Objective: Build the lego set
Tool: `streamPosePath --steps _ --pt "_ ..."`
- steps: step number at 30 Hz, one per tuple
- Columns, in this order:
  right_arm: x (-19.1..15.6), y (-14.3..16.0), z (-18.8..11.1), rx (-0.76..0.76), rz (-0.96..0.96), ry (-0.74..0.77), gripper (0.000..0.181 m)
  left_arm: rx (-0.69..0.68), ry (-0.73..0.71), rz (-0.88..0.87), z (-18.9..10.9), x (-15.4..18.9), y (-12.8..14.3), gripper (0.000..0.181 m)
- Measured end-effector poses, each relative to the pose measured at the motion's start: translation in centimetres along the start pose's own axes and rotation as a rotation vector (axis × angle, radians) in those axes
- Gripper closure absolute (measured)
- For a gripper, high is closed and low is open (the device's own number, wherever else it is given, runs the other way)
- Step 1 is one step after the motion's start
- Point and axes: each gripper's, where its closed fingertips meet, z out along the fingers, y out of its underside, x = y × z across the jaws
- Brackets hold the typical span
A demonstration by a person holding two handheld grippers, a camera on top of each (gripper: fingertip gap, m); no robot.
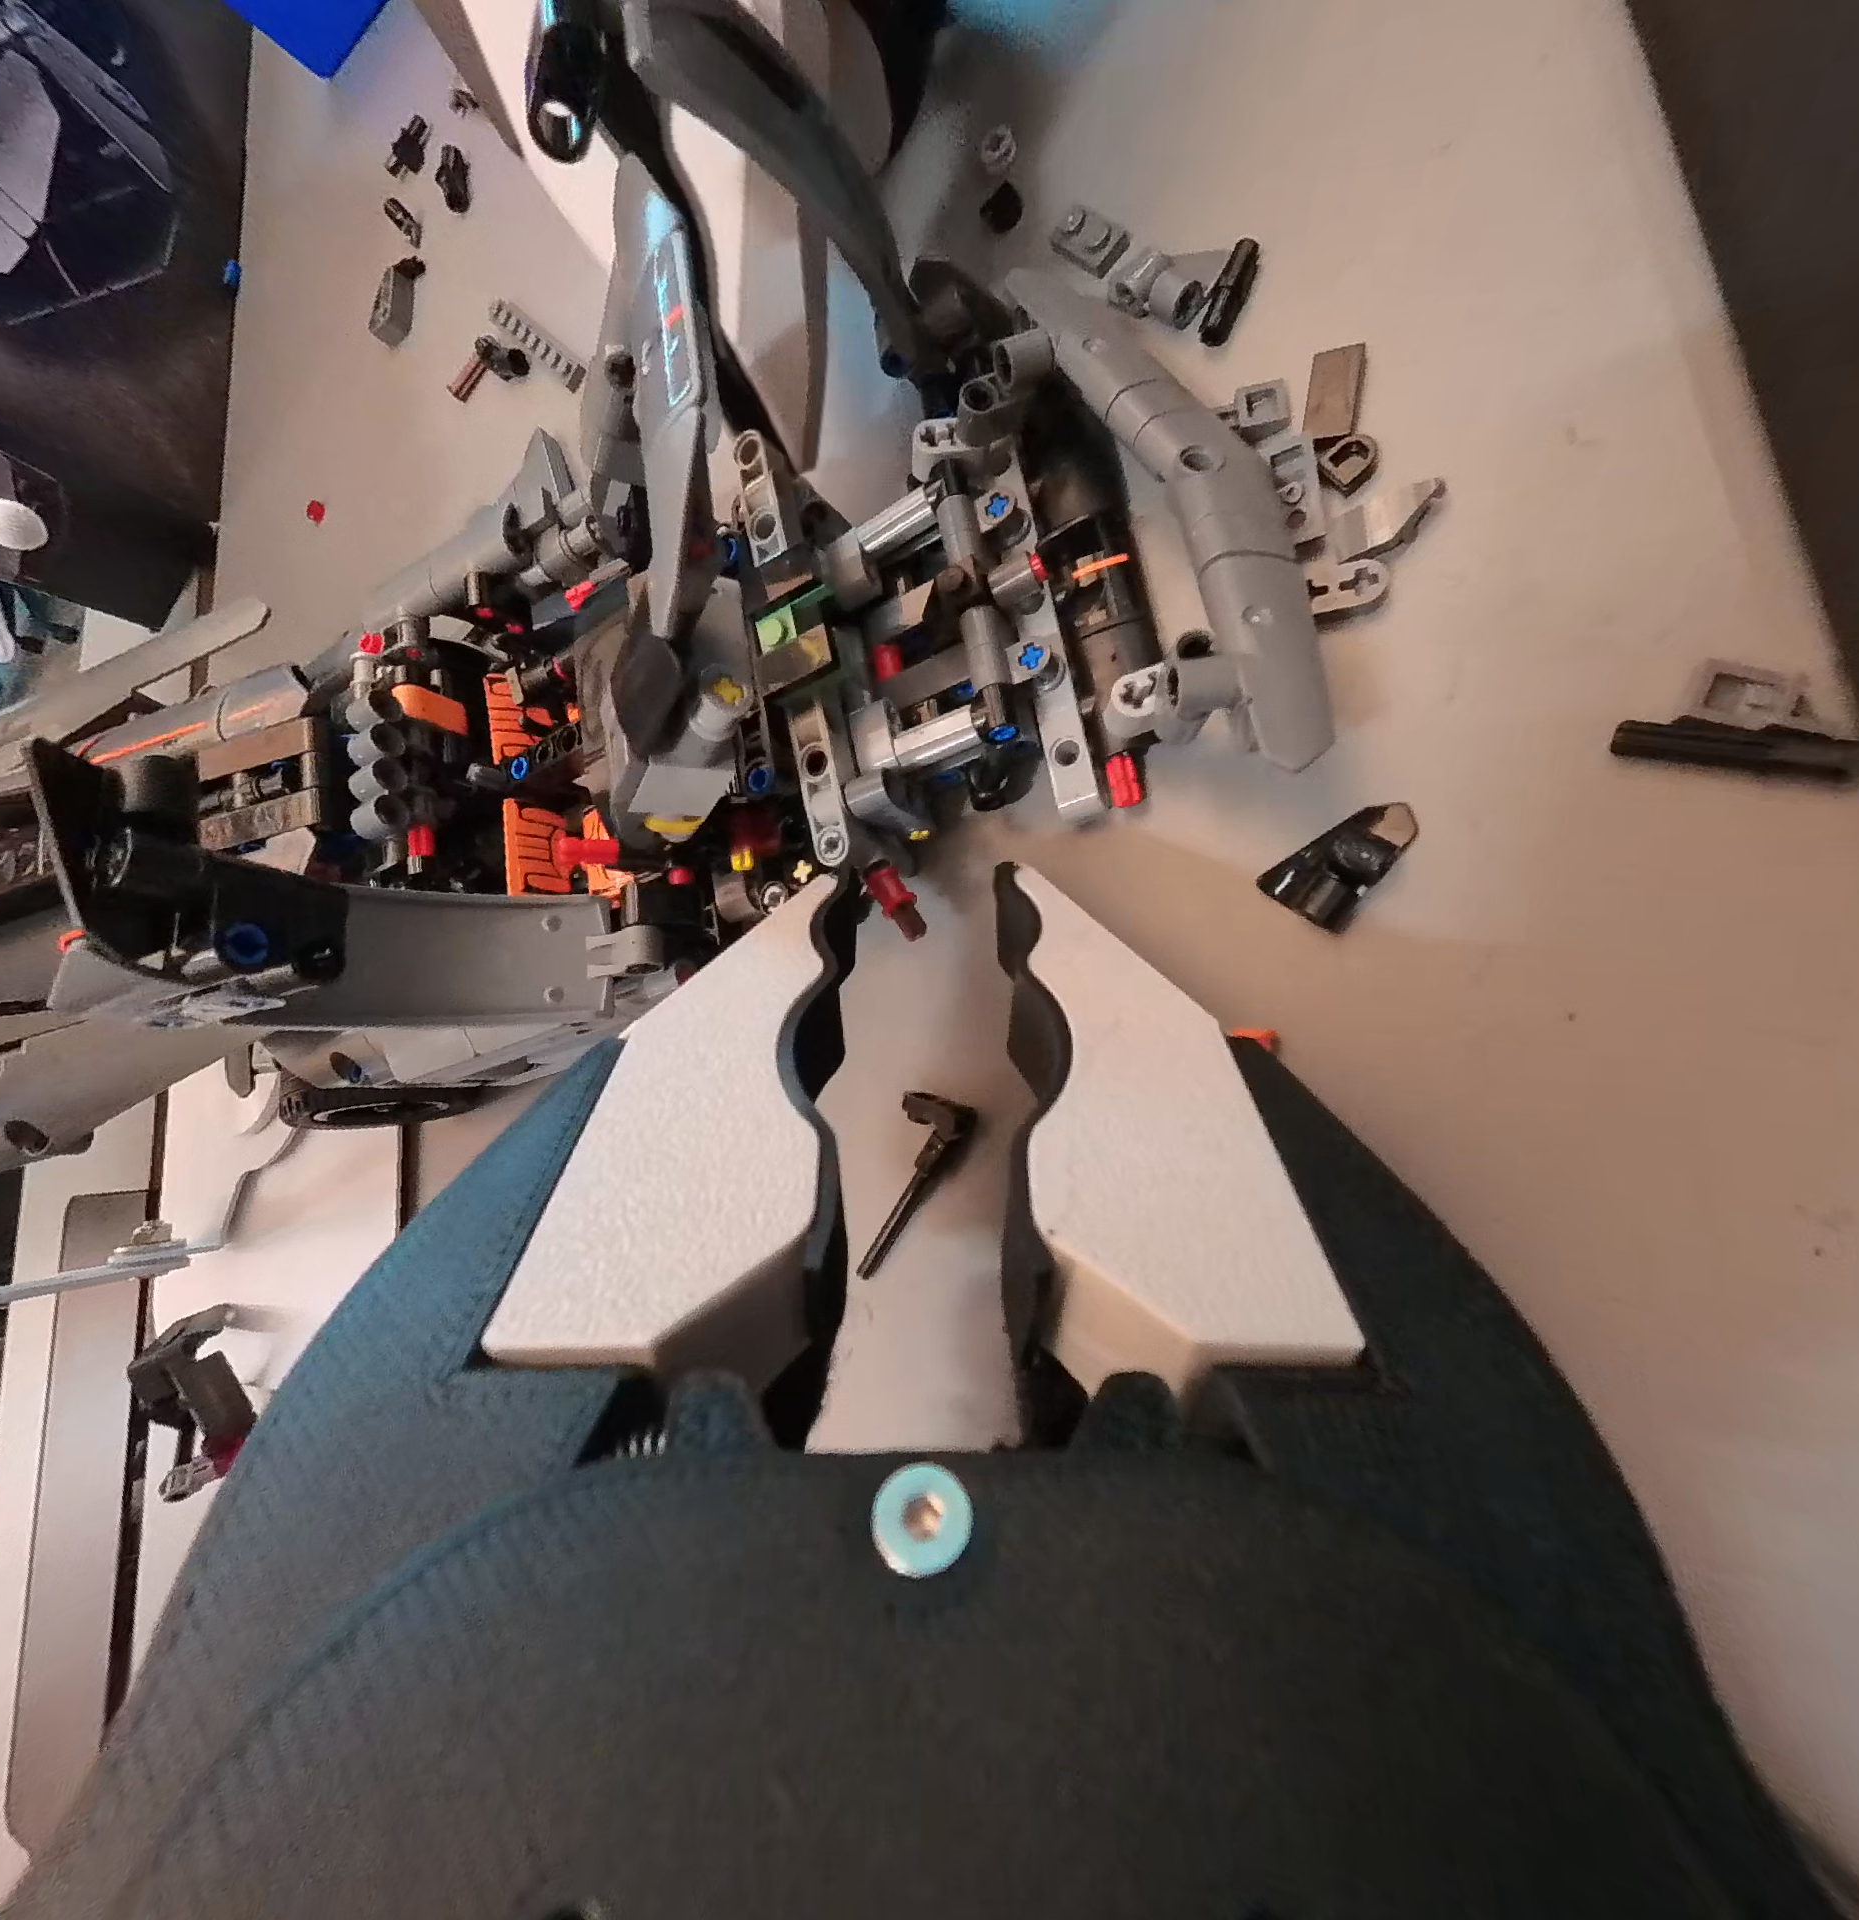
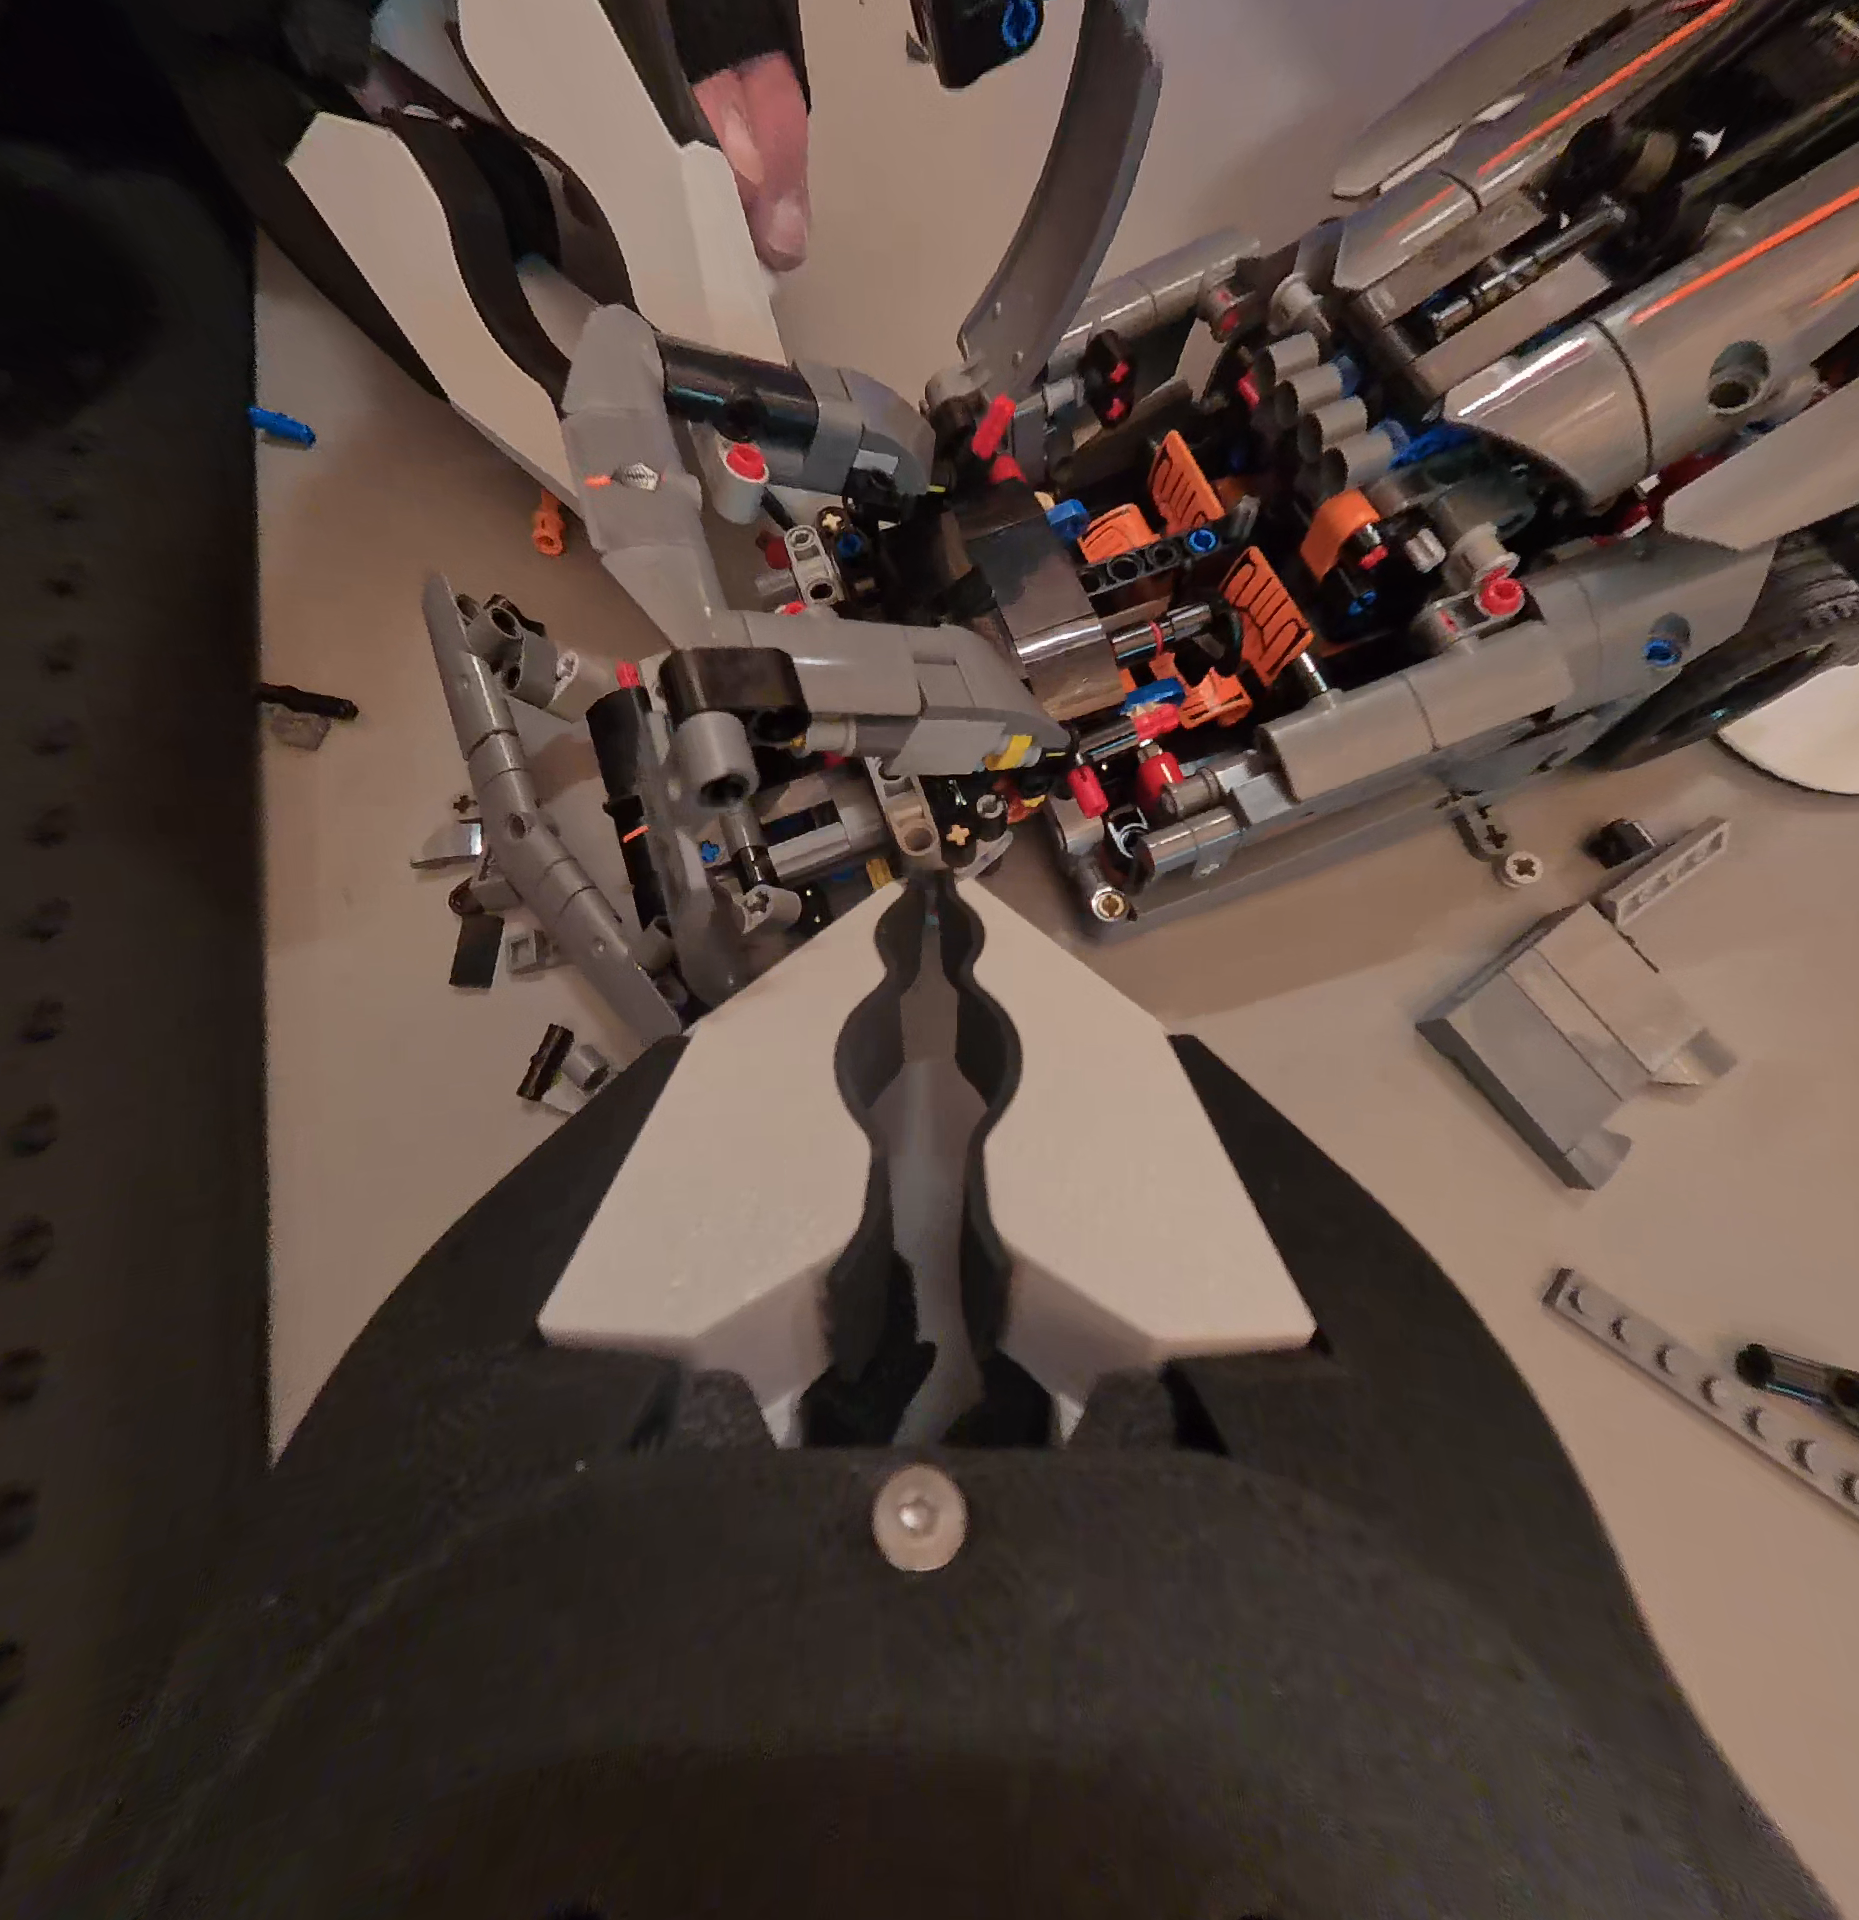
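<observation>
The lego set (image 1: 696, 675) lies on the pale surface (image 1: 1424, 1143) as a large, mostly built grey car model. Long body panels and a wheel (image 2: 1735, 686) are fitted, and orange seats (image 2: 1257, 603) and a packed frame of beams and pins sit inside. I judge the build well advanced but unfinished: the middle stands open with no cover over it, and the end nearer the claws is bare framework.

A curved grey panel section (image 1: 1216, 520) lies against that open end; whether it is attached cannot be told. A flat grey plate assembly (image 2: 1559, 1049) and a long studded plate (image 2: 1694, 1382) lie apart from the model, unused.

Smaller loose parts are scattered around, so plenty is left to fit: black pins (image 1: 426, 166), small grey bricks (image 1: 1091, 239), and a thin black axle piece (image 1: 920, 1174).

The left claw (image 1: 920, 904) is partly open and holds nothing, its tips just beside a red pin (image 1: 894, 894) at the model's edge. The right claw (image 2: 930, 904) has its jaws nearly together at the tips, right against the model's frame; whether it grips anything there cannot be told.
</observation>
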Motion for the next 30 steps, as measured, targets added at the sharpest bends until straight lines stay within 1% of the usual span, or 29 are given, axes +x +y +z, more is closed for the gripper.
streamPosePath --steps 4,9,10,11,14,15,16,17,19,22,26,28,30 --pt "-0.1 -0.1 0.2 -0.001 -0.012 0.010 0.181 -0.005 -0.005 0.008 0.0 -0.1 0.0 0.159" --pt "-1.3 -0.6 1.0 -0.011 -0.068 0.019 0.181 -0.032 -0.012 0.013 -0.8 -0.7 0.8 0.174" --pt "-1.7 -0.7 1.3 -0.014 -0.086 0.021 0.177 -0.037 -0.004 0.006 -1.0 -0.8 1.1 0.176" --pt "-2.0 -0.9 1.5 -0.015 -0.103 0.017 0.173 -0.043 0.010 -0.003 -1.2 -0.8 1.3 0.176" --pt "-2.4 -1.1 1.8 -0.016 -0.136 0.017 0.173 -0.062 0.049 -0.035 -1.7 -0.7 2.1 0.173" --pt "-2.5 -1.1 1.7 -0.016 -0.127 0.008 0.174 -0.091 0.045 -0.037 -1.7 -0.8 2.6 0.165" --pt "-2.4 -1.1 1.6 -0.012 -0.124 0.010 0.174 -0.128 0.047 -0.030 -1.6 -0.7 3.3 0.166" --pt "-2.3 -1.2 1.5 -0.006 -0.129 0.021 0.175 -0.138 0.057 -0.029 -1.5 -0.6 3.6 0.166" --pt "-2.0 -1.4 1.3 -0.002 -0.150 0.048 0.173 -0.113 0.078 -0.045 -1.4 -0.3 3.2 0.167" --pt "-1.9 -3.0 0.5 0.056 -0.163 0.072 0.179 -0.101 0.086 -0.049 -1.3 -0.2 3.0 0.166" --pt "-2.5 -2.6 1.4 0.037 -0.159 0.024 0.174 -0.097 0.089 -0.055 -1.2 -0.2 3.0 0.167" --pt "-2.4 -2.8 1.5 0.038 -0.155 0.025 0.179 -0.098 0.087 -0.055 -1.2 -0.3 3.1 0.167" --pt "-2.5 -2.8 1.6 0.038 -0.148 0.020 0.179 -0.101 0.084 -0.057 -1.2 -0.4 3.1 0.167"
